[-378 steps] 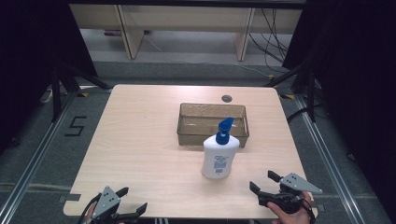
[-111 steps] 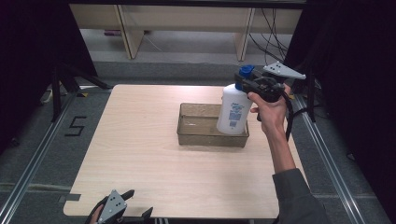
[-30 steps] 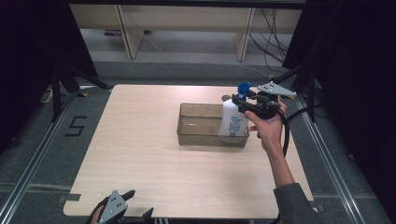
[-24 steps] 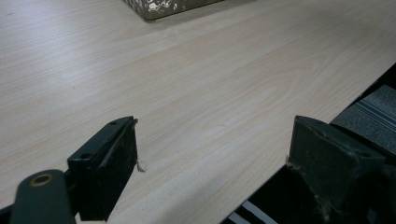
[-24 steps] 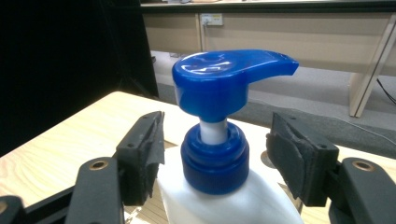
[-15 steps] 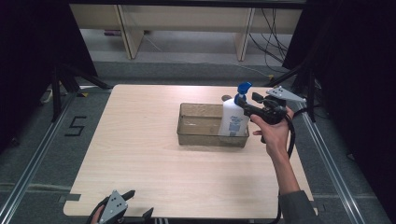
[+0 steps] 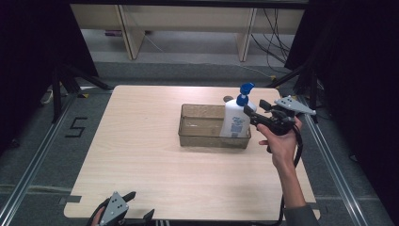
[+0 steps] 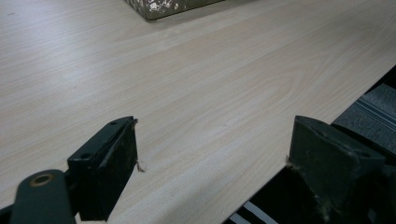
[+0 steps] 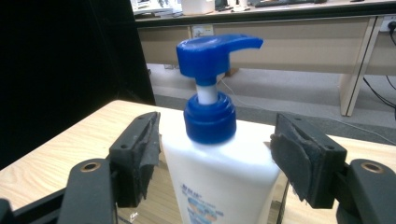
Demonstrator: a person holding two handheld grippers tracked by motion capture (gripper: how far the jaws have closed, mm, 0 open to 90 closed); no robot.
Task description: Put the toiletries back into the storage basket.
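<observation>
Outstretched, right gripper (image 7: 254, 112) spread wide beside the pump bottle (image 7: 236, 117) in the bin (image 7: 197, 136); left gripper (image 8: 210, 172) spread too.

The tray's (image 7: 202, 136) near wall hides the bottle's (image 7: 235, 123) base; its label print is perhaps too small to read in the right gripper view.

Pale wood table (image 7: 141, 165) sits dead centre, its grain running side to side. Out at nine o'clock, a black taped figure 5 (image 7: 76, 127) lies on the grey floor, and just beyond it, around ten o'clock, black stand legs (image 7: 66, 80) splay out. Metal rails (image 7: 28, 179) run along the floor on both flanks. Up at twelve o'clock there's a light wooden shelf unit (image 7: 188, 19), with loose cables (image 7: 273, 28) trailing down at one o'clock. Black drapes (image 7: 28, 47) close off both sides.
</observation>
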